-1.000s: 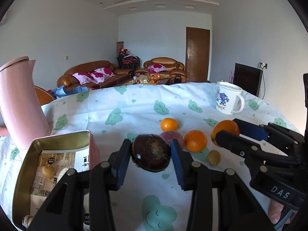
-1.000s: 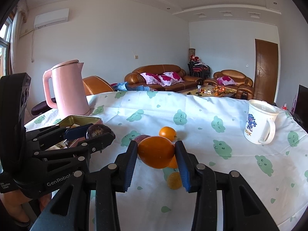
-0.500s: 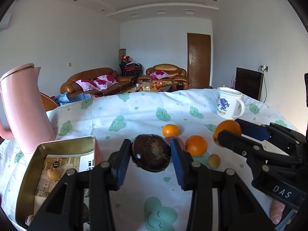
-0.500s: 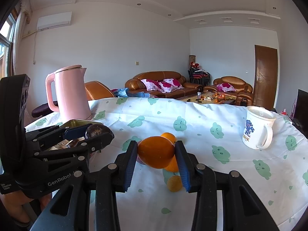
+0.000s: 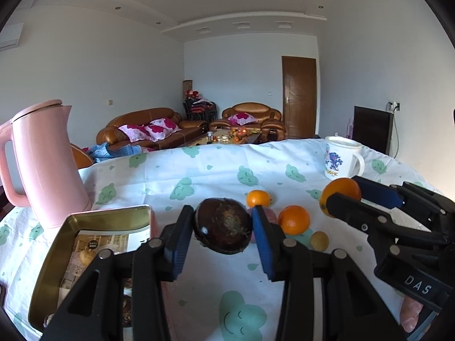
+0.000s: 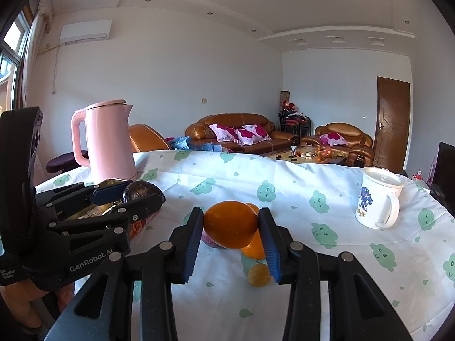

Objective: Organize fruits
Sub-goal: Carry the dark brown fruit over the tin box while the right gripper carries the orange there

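My left gripper [image 5: 223, 228] is shut on a dark brown round fruit [image 5: 223, 224] and holds it above the tablecloth, just right of an open gold tin [image 5: 85, 244]. My right gripper [image 6: 231, 231] is shut on an orange [image 6: 230, 223], held above the cloth. It also shows at the right of the left wrist view [image 5: 339, 191]. On the cloth lie a small orange [image 5: 258, 198], a larger orange [image 5: 293, 219], a small yellow-brown fruit [image 5: 319, 240] and a pinkish fruit [image 6: 208, 241] partly hidden behind the fingers.
A tall pink kettle [image 5: 42, 164] stands at the left behind the tin. A white printed mug [image 5: 341, 160] stands at the far right of the table. The tin holds printed paper and small items. Sofas and a door lie beyond the table.
Both grippers have risen and tilted up with their fruits still held; the table objects sit lower in both views and more ceiling shows.
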Tool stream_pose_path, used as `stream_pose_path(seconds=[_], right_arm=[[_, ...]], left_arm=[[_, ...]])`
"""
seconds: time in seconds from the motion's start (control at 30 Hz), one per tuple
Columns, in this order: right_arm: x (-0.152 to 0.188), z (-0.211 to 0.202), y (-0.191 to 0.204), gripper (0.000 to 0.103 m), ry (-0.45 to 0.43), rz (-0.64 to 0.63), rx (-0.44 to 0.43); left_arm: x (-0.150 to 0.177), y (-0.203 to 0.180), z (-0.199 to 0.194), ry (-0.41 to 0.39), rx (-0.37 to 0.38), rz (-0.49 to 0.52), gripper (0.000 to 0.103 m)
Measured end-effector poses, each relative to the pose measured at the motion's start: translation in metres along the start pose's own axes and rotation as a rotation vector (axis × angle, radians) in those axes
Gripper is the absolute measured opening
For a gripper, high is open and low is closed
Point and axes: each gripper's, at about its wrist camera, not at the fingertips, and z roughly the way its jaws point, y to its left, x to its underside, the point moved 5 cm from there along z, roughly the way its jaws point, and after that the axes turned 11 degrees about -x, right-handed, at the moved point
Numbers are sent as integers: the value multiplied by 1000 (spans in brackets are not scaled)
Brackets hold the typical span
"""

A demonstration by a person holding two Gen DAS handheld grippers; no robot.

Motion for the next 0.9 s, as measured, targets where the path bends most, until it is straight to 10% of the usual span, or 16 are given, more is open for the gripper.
stream_pose_path(seconds=[0.9], right_arm=[[-9, 24, 39, 42, 64, -62, -71]], left_arm=[[11, 38, -5, 48, -53, -23, 43]])
